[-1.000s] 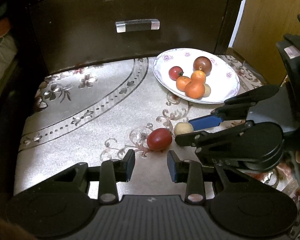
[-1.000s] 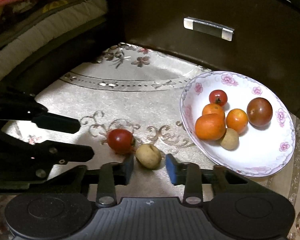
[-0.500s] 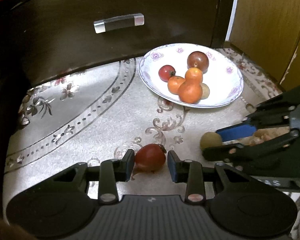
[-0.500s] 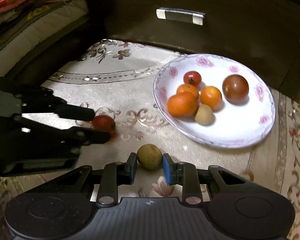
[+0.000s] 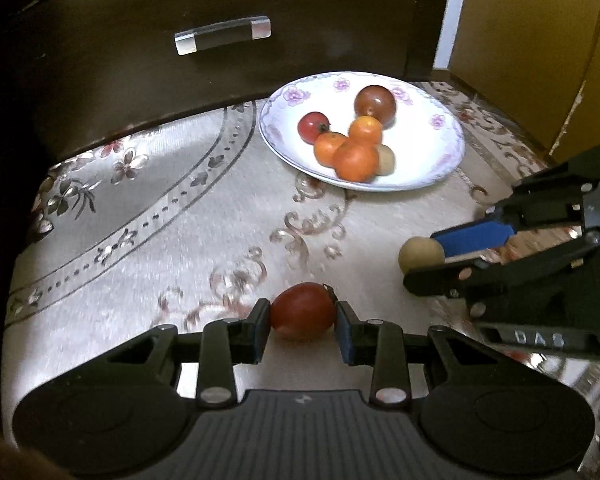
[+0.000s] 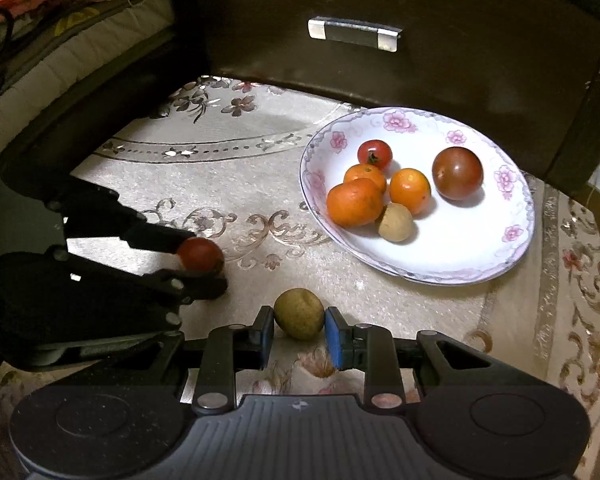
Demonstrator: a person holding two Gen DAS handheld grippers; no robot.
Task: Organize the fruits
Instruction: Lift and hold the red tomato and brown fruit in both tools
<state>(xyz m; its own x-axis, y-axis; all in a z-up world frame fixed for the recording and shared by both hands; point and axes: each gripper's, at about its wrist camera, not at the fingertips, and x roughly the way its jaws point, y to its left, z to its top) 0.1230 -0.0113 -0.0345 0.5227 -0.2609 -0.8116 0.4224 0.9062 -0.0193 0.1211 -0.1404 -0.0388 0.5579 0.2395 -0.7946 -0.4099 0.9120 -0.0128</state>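
The right gripper point(image 5: 422, 258) body reads "DAS".

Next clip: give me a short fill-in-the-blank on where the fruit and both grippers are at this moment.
1. The left gripper has its fingers on either side of a red ____.
2. The tan fruit sits between the fingers of the ____ gripper.
3. The floral plate holds ____ pieces of fruit.
4. The plate's darkest fruit lies nearest its ____ rim in the right wrist view.

Missing words: tomato; right; six; right
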